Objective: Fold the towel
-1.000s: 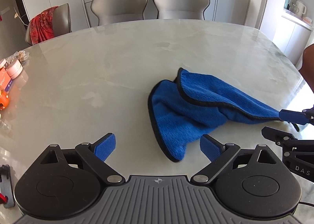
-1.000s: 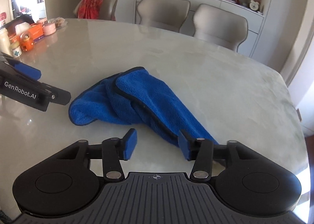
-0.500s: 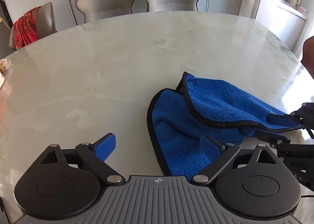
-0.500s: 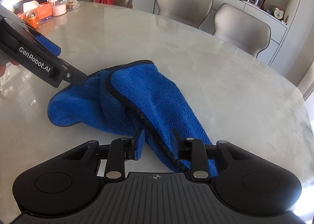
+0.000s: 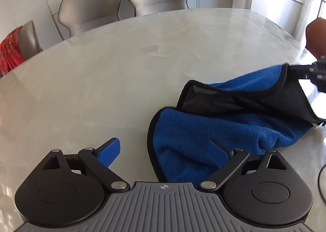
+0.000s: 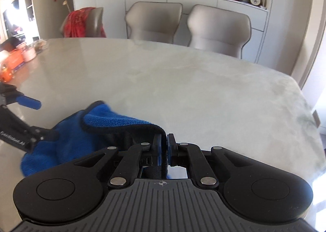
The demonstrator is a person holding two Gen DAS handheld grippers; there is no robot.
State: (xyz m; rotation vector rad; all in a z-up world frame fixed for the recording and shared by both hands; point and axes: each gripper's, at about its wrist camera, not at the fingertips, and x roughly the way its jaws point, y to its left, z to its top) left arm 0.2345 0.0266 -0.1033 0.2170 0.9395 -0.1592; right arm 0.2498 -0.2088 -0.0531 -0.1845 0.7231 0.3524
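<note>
on marble table (image 5: 122,73), blue towel (image 5: 203,136), 2 chairs (image 5: 122,2)

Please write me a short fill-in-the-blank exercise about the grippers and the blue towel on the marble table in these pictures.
1. The right gripper is ____ on the black-trimmed edge of the blue plush towel.
2. The left gripper has its blue-padded fingers spread ____.
3. The towel lies crumpled on the pale ____ table.
4. Behind the table stand ____ grey upholstered chairs side by side.

Missing words: shut; open; marble; two
</note>
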